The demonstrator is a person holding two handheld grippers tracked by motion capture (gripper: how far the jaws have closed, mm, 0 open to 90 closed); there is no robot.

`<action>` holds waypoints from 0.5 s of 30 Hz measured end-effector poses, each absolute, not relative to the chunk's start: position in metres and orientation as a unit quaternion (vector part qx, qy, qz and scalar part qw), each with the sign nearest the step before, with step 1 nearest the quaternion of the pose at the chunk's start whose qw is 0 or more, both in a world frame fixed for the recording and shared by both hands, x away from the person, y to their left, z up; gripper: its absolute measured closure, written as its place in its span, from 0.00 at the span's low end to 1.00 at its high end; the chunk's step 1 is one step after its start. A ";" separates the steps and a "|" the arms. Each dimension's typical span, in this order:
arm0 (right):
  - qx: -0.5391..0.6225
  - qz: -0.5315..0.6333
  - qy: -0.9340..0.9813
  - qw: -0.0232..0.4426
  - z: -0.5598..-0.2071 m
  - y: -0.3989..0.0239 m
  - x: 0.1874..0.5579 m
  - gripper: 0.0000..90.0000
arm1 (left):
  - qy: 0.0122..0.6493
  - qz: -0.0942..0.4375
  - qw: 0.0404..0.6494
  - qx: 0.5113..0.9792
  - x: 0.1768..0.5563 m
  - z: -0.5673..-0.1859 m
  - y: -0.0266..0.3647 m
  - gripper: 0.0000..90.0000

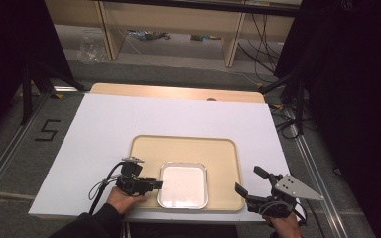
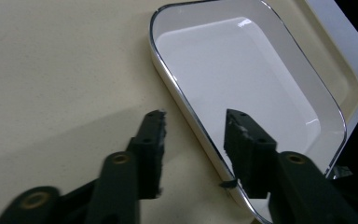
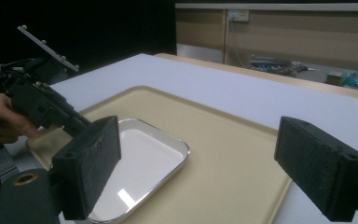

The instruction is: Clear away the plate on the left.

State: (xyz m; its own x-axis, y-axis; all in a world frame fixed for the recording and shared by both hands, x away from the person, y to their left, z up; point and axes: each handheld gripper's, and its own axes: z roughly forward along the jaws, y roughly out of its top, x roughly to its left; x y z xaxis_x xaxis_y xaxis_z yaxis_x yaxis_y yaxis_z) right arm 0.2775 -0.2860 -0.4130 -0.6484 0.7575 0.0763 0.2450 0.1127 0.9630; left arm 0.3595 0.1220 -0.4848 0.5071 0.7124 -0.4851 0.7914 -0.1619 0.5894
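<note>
One white dish (image 1: 182,185) on one tray (image 1: 184,147) — two tongs (both agape) beside.

A white dish (image 2: 242,70) with a metal rim lies on a beige tray (image 2: 51,70). Its near rim runs between the jaws of the left gripper (image 2: 195,116). The tray's bare floor spreads between the jaws of the right gripper (image 3: 198,158), with the white table (image 3: 261,98) beyond them. Far past both, wooden shelves (image 1: 178,25) stand, and a "5" mark (image 1: 46,130) is on the floor.

White dish (image 1: 182,185), silver rim — beige tray (image 1: 188,147) — black claws.
</note>
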 end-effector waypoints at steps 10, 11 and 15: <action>0.349 0.566 0.711 0.229 -0.413 -0.286 0.278 0.17 | 0.485 0.025 0.464 0.741 0.352 -0.466 0.148 0.40; 0.350 0.566 0.711 0.229 -0.413 -0.286 0.278 0.17 | 0.482 0.036 0.470 0.739 0.350 -0.464 0.150 0.39; 0.350 0.566 0.711 0.229 -0.413 -0.286 0.278 0.17 | 0.459 0.073 0.493 0.736 0.345 -0.455 0.161 0.34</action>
State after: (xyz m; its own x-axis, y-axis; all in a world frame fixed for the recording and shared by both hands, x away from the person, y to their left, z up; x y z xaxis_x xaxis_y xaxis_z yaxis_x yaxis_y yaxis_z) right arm 0.2778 -0.2860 -0.4131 -0.6503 0.7563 0.0708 0.2383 0.1146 0.9644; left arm 0.3450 0.1609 -0.4550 0.5681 0.7470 -0.3453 0.6033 -0.0927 0.7921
